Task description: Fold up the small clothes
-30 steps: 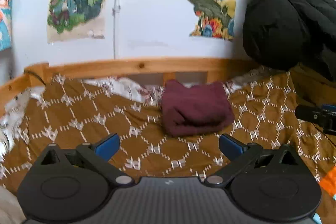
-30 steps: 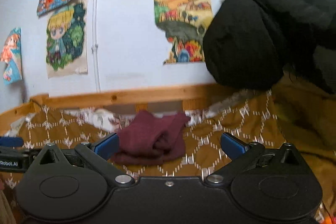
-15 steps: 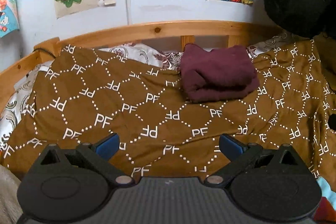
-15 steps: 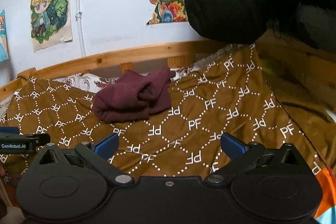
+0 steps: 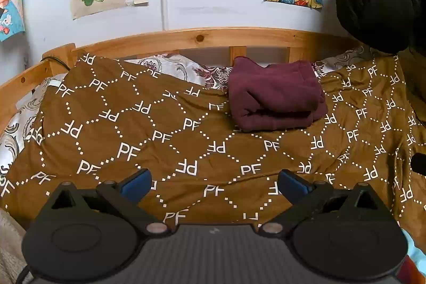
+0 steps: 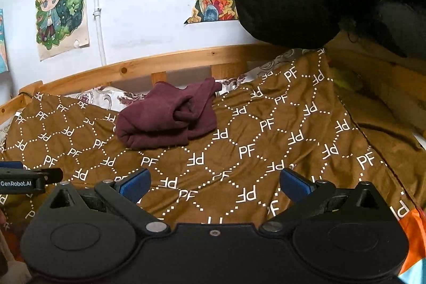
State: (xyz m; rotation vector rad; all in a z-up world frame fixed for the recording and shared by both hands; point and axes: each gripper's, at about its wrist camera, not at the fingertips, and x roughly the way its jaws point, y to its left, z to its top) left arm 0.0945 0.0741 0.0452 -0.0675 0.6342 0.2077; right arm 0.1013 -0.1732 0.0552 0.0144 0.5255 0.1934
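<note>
My left gripper (image 5: pixel 213 181) and right gripper (image 6: pixel 214 181) both gape wide, empty. Ahead lies a soft maroon garment (image 5: pixel 274 95), folded thick, on the smooth brown blanket (image 5: pixel 165 129)

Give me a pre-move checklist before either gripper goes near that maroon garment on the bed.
1. Left gripper open and holding nothing: ok.
2. Right gripper open and holding nothing: ok.
3. Maroon garment in view of both cameras: ok.
4. Garment already folded into a bundle on the brown blanket: ok.
5. Fold neat: not ok, a loose flap sticks out at the back in the right wrist view.
6. More clothes waiting to be folded: cannot tell.
</note>
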